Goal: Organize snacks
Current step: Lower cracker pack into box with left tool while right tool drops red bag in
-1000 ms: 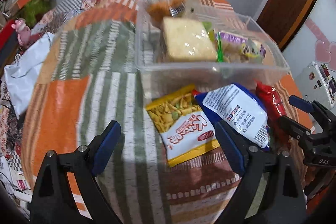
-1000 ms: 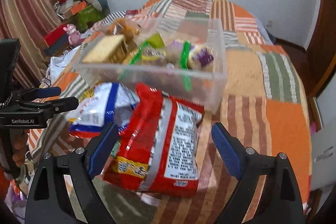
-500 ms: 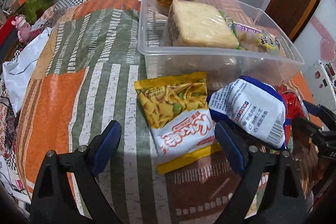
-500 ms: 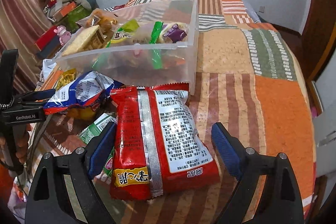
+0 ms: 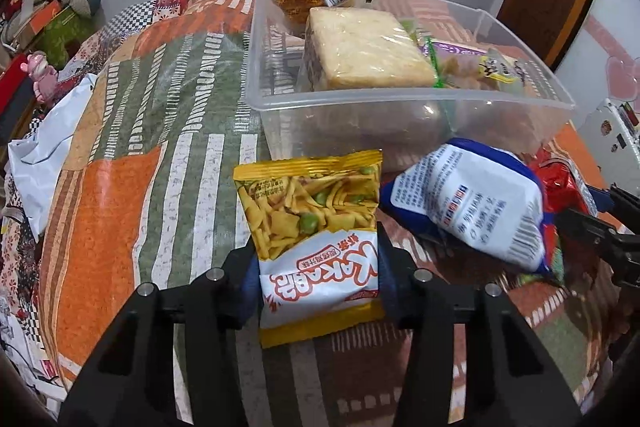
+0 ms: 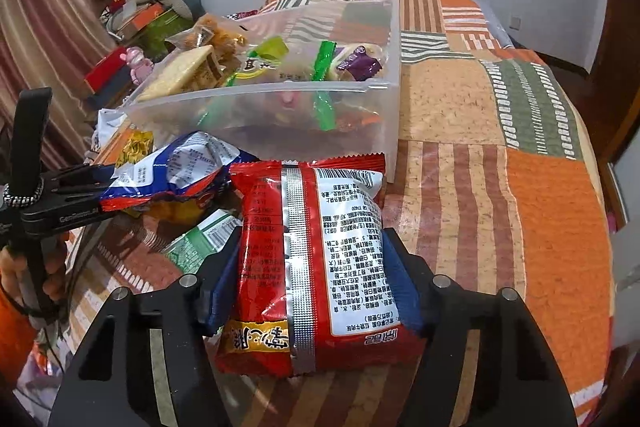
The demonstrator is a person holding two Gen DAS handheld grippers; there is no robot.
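A yellow snack packet (image 5: 312, 211) lies on the patchwork cover in front of the clear plastic bin (image 5: 360, 115). My left gripper (image 5: 318, 275) is closing on its near half, blue pads pressing both side edges. A red noodle packet (image 6: 304, 227) lies before the bin (image 6: 384, 99). My right gripper (image 6: 312, 287) is closing on it, pads squeezing its sides. Between the two lies a blue and white packet (image 5: 472, 211), puffed up, partly over a green packet (image 6: 204, 239). The bin holds a cracker pack (image 5: 364, 47) and several small wrapped snacks.
The patchwork cover (image 6: 500, 207) stretches bare to the right of the bin. A white plastic bag (image 5: 44, 147) and piled toys and boxes (image 5: 36, 19) sit off the left edge. A white device (image 5: 612, 131) stands at the far right. A hand (image 6: 24, 279) holds the left gripper.
Both grippers have gone from wide open to closed onto their packets: the left on the yellow packet, the right on the red one. Both views have shifted slightly closer to the packets.
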